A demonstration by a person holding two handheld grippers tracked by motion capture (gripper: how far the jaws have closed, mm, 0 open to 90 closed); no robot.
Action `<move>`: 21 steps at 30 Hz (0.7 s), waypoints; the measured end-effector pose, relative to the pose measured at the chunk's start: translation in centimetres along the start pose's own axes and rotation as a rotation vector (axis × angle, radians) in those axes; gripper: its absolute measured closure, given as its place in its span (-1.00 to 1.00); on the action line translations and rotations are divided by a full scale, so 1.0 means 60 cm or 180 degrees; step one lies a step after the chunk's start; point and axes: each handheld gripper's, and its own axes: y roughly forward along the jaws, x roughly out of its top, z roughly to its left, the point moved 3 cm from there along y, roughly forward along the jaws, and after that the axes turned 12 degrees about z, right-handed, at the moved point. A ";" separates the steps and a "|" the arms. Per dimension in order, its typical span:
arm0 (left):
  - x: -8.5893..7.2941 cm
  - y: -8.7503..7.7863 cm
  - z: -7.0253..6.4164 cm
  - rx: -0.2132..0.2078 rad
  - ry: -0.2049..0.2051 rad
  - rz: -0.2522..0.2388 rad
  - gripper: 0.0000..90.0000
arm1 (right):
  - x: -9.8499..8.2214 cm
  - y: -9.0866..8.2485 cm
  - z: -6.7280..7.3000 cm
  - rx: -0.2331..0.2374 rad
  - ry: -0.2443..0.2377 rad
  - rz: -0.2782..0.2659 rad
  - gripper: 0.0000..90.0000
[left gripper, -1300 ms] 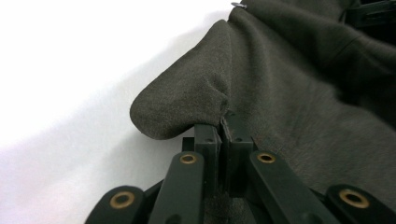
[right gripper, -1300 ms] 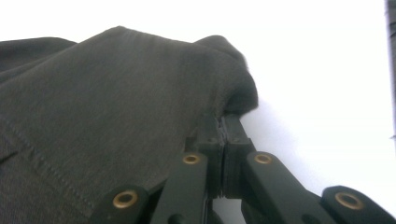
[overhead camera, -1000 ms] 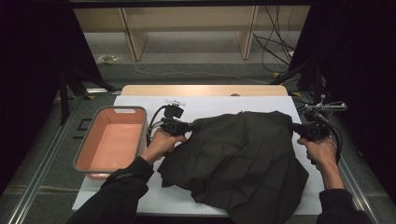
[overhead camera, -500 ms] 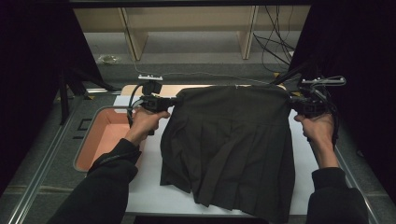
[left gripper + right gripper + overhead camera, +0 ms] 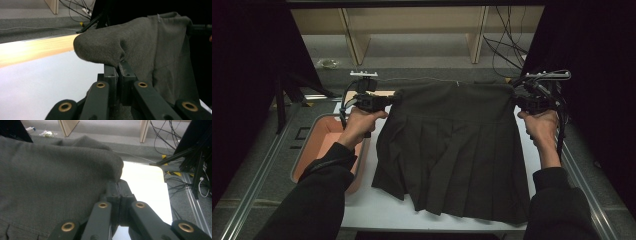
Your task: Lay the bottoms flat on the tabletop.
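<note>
Both sets of fingers were clamped on the pleated skirt [image 5: 452, 145]: left gripper [image 5: 384, 100] and right gripper [image 5: 521, 102] at opposite waistband corners, waistband stretched level between them, hem trailing on the white tabletop [image 5: 377, 207].

A white table top [image 5: 377, 205] with rounded far corners fills the middle of the scene, with a strip of light wood [image 5: 32, 50] along its far edge. On its left side sits a shallow pink rectangular tray [image 5: 319, 145]. The lower hem of a dark pleated skirt [image 5: 452, 150] rests on the white surface near the front edge, its pleats spread out flat, while its upper part is lifted off the table.
</note>
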 end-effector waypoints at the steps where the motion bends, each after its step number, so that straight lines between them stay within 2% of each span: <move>1: -0.001 0.001 -0.001 -0.0014 -0.0010 0.0008 0.90 | 0.002 -0.001 0.000 -0.0018 -0.0010 -0.0010 1.00; 3: -0.001 0.001 -0.006 -0.0073 -0.0013 0.0002 0.90 | 0.011 -0.006 -0.004 -0.0109 -0.0063 -0.0026 1.00; 6: 0.004 0.004 -0.018 -0.0113 0.0047 0.0013 0.90 | 0.032 -0.020 -0.015 -0.0186 -0.0008 -0.0090 1.00; 9: 0.010 0.007 -0.026 -0.0090 0.0085 0.0022 0.90 | 0.040 -0.028 -0.014 -0.0195 0.0002 -0.0134 1.00; 12: 0.015 0.007 -0.026 -0.0054 0.0095 0.0018 0.91 | 0.036 -0.024 -0.011 -0.0216 -0.0032 -0.0133 1.00; 16: 0.024 -0.005 -0.028 -0.0050 0.0125 0.0004 0.91 | 0.034 -0.021 -0.011 -0.0199 -0.0014 -0.0150 1.00; 21: 0.040 -0.023 -0.036 -0.0071 0.0132 -0.0115 0.91 | 0.040 -0.024 -0.010 -0.0212 -0.0025 -0.0182 1.00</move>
